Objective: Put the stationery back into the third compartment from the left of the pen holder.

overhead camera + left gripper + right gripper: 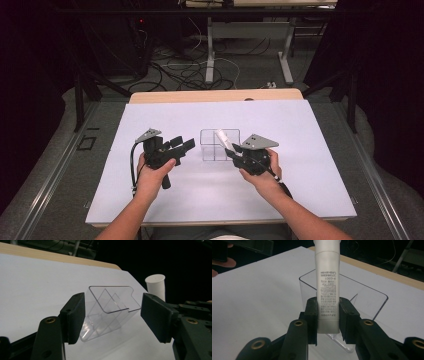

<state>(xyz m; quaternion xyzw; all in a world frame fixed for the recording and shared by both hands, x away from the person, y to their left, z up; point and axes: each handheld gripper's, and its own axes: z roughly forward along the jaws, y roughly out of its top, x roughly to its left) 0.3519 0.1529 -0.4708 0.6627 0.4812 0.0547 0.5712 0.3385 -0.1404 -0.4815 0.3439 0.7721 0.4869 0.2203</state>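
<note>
Right gripper view: the right gripper [328,320] is clamped on a white tube [327,287], both pads pressed flat against its printed lower end, so the tube stands up between the jaws with a clear box [372,298] just behind it on the white table [249,302]. In the high view the right gripper [234,151] holds the tube [223,138] tilted over the box [212,145] near the table's middle, while the left gripper [181,146] hovers just left of the box. In the left gripper view the left gripper [112,317] has its jaws parted with nothing between the pads, the box [110,312] lies beyond them, and the tube's cap [155,283] shows at the right.
</note>
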